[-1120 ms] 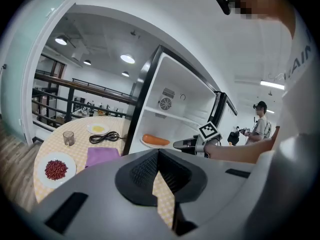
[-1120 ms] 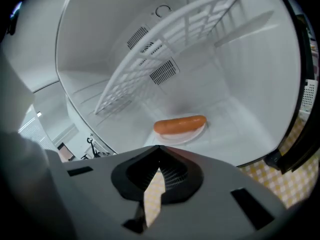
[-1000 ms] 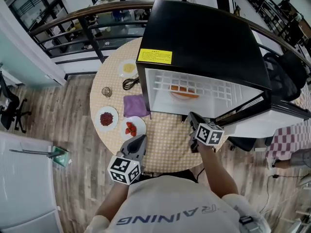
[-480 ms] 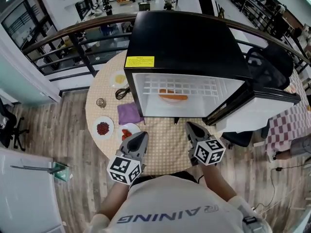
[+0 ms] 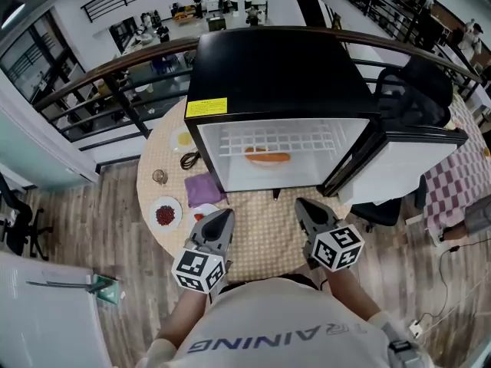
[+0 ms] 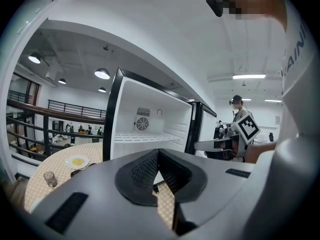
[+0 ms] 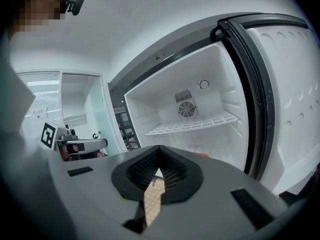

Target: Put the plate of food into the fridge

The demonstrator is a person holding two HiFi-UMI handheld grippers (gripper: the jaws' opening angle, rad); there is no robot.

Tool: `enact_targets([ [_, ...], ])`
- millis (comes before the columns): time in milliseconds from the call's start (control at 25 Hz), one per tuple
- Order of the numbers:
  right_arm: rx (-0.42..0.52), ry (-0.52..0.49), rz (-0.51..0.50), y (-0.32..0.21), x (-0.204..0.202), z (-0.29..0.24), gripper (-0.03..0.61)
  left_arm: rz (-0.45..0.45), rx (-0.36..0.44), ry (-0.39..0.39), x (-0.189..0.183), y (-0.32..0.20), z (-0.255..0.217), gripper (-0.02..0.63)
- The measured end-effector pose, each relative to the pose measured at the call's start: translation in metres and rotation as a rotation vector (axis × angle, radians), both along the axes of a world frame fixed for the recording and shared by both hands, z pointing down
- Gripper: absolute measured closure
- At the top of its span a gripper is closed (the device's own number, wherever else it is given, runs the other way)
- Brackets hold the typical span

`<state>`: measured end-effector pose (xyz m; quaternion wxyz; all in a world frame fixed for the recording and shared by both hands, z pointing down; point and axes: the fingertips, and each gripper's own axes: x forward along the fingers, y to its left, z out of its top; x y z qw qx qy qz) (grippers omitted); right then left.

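Note:
The black mini fridge (image 5: 276,67) stands on the round table (image 5: 265,228) with its door (image 5: 399,159) swung open to the right. The plate of orange food (image 5: 268,157) lies on the fridge floor under the wire shelf (image 5: 268,139). My left gripper (image 5: 222,216) and right gripper (image 5: 302,205) hover over the table's near edge, in front of the opening and apart from the plate. Both are shut with nothing between the jaws. The left gripper view looks past shut jaws (image 6: 159,153) at the white interior (image 6: 145,126). The right gripper view shows shut jaws (image 7: 159,149) and the shelf (image 7: 192,125).
Left of the fridge lie a purple cloth (image 5: 202,185), a plate of dark red food (image 5: 166,214), a plate of red pieces (image 5: 202,208) half hidden by my left gripper, a glass (image 5: 159,177), a black cable (image 5: 189,159) and a plate of yellow food (image 5: 182,138). A black chair (image 5: 420,90) stands beyond the door.
Both grippers have risen and drawn back from the fridge opening, the right one more. The plate stays in the fridge and the door stays open.

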<state>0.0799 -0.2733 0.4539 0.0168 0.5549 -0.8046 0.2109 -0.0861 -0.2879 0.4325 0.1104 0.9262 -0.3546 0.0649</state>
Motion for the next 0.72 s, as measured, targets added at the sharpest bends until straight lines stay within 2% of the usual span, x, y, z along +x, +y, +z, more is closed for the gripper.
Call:
enact_targets([
  [720,-0.029,0.019,-0.038,-0.006,-0.017,0.008,0.558,0.011,-0.011,0.018,0.006,0.008,0.001,0.606],
])
